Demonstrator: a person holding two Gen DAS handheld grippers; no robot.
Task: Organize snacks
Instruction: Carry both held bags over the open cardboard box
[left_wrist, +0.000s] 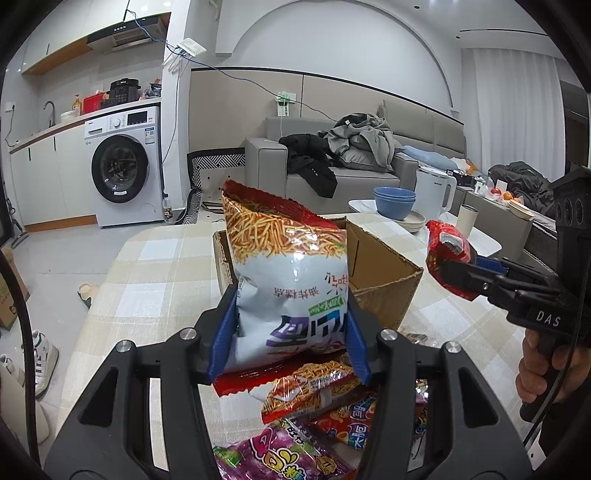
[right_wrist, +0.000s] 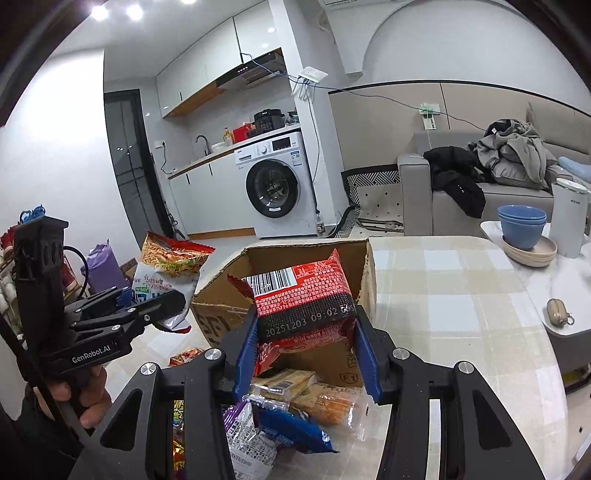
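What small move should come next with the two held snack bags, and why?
Probably carry the red packet in the right gripper forward over the open cardboard box. Both grippers already hold bags, and the box is open and just ahead.

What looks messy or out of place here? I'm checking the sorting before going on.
Loose snack packets lie heaped on the table before the cardboard box, which looks empty inside. Each gripper holds one bag. Clothes are piled on the sofa. Nothing looks spilled or torn.

Home apartment, washing machine (left_wrist: 123, 164) under kitchen counter, sofa (left_wrist: 354, 162) heaped with clothes
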